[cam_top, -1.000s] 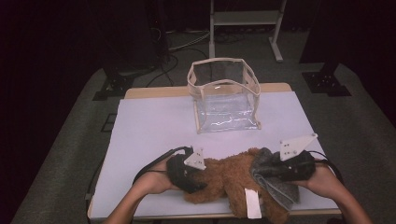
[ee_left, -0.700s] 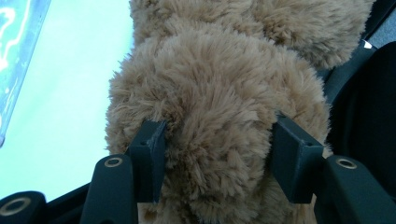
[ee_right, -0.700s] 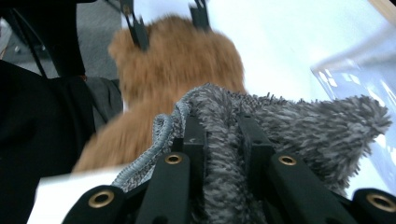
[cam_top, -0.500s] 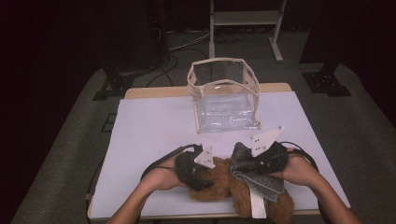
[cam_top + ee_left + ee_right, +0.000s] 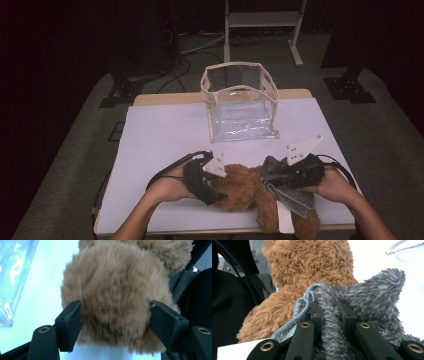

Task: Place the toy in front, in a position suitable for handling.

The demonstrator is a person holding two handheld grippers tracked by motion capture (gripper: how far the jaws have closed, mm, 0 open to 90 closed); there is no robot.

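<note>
While clear bag sits empty, left tool opening around teddy, right tool clamps grey cloth.

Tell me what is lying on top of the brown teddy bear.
A grey knitted cloth drapes over the brown teddy bear, pinched by the right gripper. A white tag shows beside it. The part of the bear beneath the cloth is covered.

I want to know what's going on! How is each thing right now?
Teddy: lying on the table, between the left jaws.
Grey cloth: pinched, draped over the teddy.
Clear bag: upright, open, empty.
Left gripper: jaws just opened wider around the teddy.
Right gripper: shut on the cloth.
</note>
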